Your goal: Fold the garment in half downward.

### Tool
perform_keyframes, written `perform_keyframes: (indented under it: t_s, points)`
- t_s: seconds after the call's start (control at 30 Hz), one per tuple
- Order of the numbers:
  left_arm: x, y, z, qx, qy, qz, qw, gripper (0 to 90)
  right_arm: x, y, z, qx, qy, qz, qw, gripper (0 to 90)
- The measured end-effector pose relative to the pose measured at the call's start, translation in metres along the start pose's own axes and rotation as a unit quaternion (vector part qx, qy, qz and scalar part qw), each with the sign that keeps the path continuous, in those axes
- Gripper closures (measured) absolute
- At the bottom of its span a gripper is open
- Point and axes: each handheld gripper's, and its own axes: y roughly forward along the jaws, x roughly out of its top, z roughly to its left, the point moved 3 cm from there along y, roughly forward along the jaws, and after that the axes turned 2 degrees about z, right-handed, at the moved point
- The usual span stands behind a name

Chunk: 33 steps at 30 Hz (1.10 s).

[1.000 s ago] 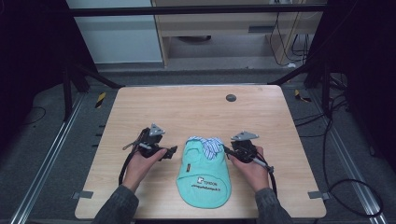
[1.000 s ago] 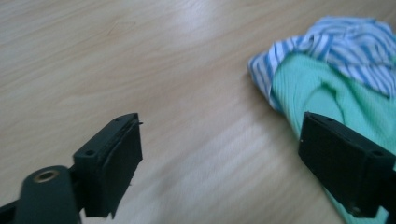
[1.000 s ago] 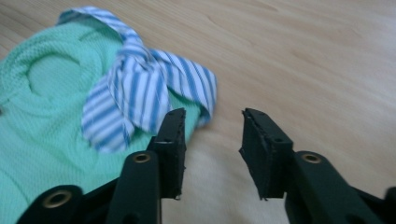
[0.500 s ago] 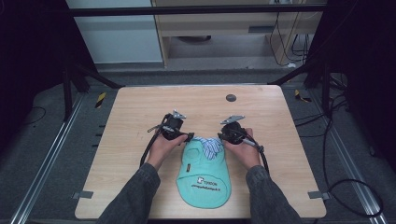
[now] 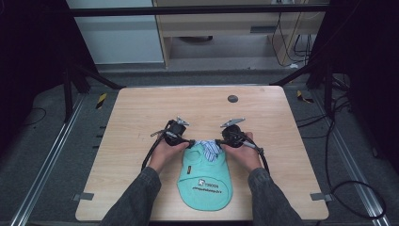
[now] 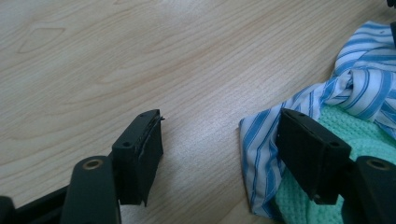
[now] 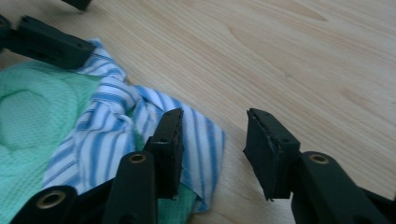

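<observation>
On the near half of the table (image 5: 141, 117) in the high view, a small green garment (image 5: 205, 181) lies flat with its blue-striped collar (image 5: 209, 148) at the far end, between the left gripper (image 5: 190, 141) and right gripper (image 5: 219, 141). Along the left gripper view, the jaws stand apart, having just been closing: one over bare wood, the other over the collar's edge (image 6: 254, 144). Along the right gripper view, the jaws have just been opening; one rests over the striped cloth (image 7: 201, 135), nothing pinched.
</observation>
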Motion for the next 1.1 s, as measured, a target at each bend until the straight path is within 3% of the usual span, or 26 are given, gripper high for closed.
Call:
perform_keyframes:
  t_s: [0.03,0.1,0.27,0.4,0.43,0.6,0.87,0.9,1.1]
  points:
    - [0.000,0.001,0.000,-0.002,-0.003,-0.003,1.0000,31.4,0.000,0.000,0.002,0.002,0.004,0.003,1.0000,55.2]
    - [-0.001,0.001,0.000,-0.004,-0.003,-0.005,1.0000,31.9,-0.001,0.002,0.003,-0.003,-0.013,0.011,0.9999,54.8]
    - [-0.003,-0.001,-0.003,-0.009,0.011,-0.008,0.9999,37.7,-0.003,0.006,0.003,0.005,-0.004,0.025,0.9997,56.1]
    - [-0.004,-0.003,-0.009,-0.023,0.022,-0.016,0.9994,57.2,-0.003,0.005,0.005,0.010,-0.011,0.028,0.9995,62.9]
    - [-0.006,-0.004,-0.012,-0.034,0.026,-0.023,0.9988,63.7,-0.003,0.005,0.007,0.015,-0.017,0.031,0.9993,70.1]
    - [-0.009,-0.005,-0.016,-0.049,0.032,-0.027,0.9979,77.2,-0.003,0.004,0.011,0.030,-0.027,0.035,0.9986,80.5]
    - [-0.007,-0.009,-0.016,-0.049,0.043,-0.016,0.9977,86.4,-0.002,-0.002,0.015,0.026,-0.051,0.034,0.9978,83.7]
    - [-0.006,-0.013,-0.017,-0.046,0.051,-0.019,0.9975,86.5,0.000,-0.007,0.016,0.027,-0.052,0.027,0.9979,83.8]
    - [0.001,-0.036,-0.020,-0.041,0.054,-0.046,0.9966,86.8,0.006,-0.026,0.021,0.024,-0.069,0.005,0.9973,83.8]
